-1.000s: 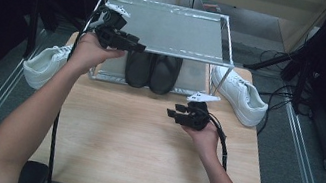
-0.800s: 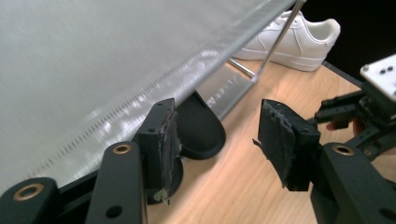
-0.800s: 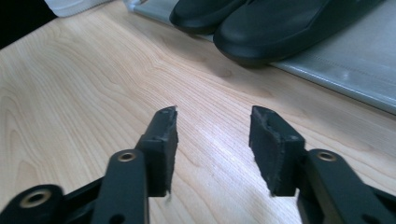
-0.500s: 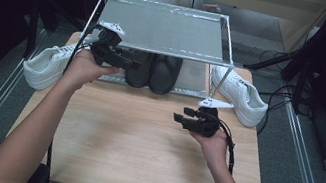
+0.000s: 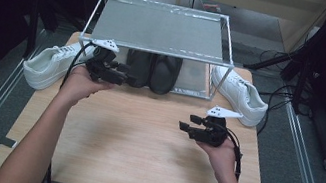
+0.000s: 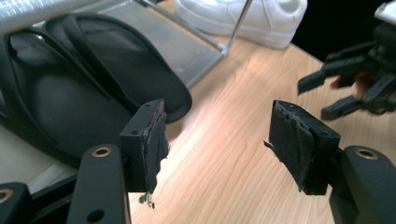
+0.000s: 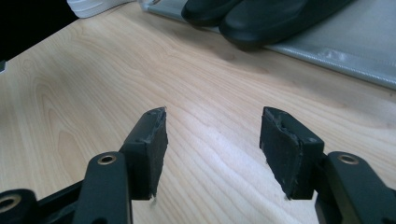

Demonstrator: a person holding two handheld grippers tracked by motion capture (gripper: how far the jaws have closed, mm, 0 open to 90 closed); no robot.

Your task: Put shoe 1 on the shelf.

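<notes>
Black rubbery sandals (image 5: 153, 71) are seen side by side on the rack's lower shelf (image 5: 195, 79), under its top. Light, flexible handling is judged likely; a pinch at the toe edge is suggested. Left tongs (image 5: 125, 75) and right tongs (image 5: 184, 126) are spread wide, empty.

Black slippers (image 5: 153, 71) sit between white sneakers (image 5: 47, 66), on a grey metal rack (image 5: 162, 28) and pale wood-grain table (image 5: 130, 151).
</notes>
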